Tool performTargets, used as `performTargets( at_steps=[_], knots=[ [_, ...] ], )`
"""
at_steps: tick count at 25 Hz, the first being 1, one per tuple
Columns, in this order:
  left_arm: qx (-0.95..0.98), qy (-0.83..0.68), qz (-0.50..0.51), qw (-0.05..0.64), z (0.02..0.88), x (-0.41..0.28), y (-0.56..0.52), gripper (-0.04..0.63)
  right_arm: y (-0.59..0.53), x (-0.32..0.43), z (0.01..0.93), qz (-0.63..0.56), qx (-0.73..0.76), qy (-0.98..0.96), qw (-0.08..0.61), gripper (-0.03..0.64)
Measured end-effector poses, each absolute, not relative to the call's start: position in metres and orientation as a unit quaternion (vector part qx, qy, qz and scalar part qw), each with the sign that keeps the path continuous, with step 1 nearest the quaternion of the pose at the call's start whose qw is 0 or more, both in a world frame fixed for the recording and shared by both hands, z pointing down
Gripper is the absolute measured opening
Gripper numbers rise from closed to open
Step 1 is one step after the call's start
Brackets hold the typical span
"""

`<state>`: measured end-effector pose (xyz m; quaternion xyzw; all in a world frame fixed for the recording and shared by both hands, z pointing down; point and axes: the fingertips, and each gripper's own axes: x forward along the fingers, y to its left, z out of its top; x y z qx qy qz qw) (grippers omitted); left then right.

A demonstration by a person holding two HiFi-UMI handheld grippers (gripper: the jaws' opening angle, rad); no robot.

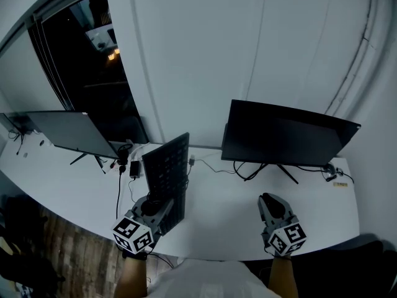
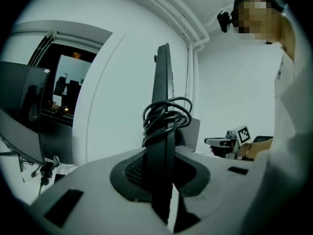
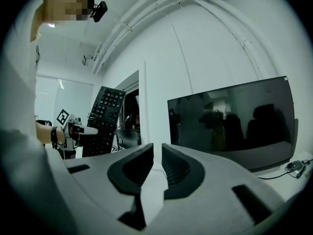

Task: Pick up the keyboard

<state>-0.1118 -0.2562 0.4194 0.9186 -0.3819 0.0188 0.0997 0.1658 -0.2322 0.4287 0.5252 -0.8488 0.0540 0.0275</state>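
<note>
The black keyboard [image 1: 166,177] stands tilted up on end above the white desk [image 1: 74,185], and my left gripper [image 1: 155,207] is shut on its lower end. In the left gripper view the keyboard [image 2: 163,97] shows edge-on between the pads, with its coiled cable [image 2: 167,115] looped round it just above my left gripper [image 2: 164,177]. My right gripper [image 1: 268,199] hovers over the desk to the right, apart from the keyboard. In the right gripper view, my right gripper [image 3: 157,161] has only a narrow gap between its jaws and nothing in it.
A dark monitor [image 1: 282,135] stands at the back right, and another monitor [image 1: 68,132] at the back left. Cables and a small plug [image 1: 134,169] lie on the desk behind the keyboard. A dark window [image 1: 87,73] is at the upper left.
</note>
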Motion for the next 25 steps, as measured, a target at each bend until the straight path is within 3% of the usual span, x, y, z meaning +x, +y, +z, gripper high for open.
performTargets(
  at_steps=[6, 25],
  knots=[
    [0.909, -0.408, 0.012, 0.089, 0.409, -0.128, -0.245, 0.071, -0.233, 0.166, 0.425, 0.041, 0.525, -0.849, 0.029, 0.005],
    [0.889, -0.453, -0.018, 0.056, 0.377, -0.166, -0.22, 0.071, -0.228, 0.14, 0.417, 0.01, 0.499, -0.865, 0.04, 0.0]
  ],
)
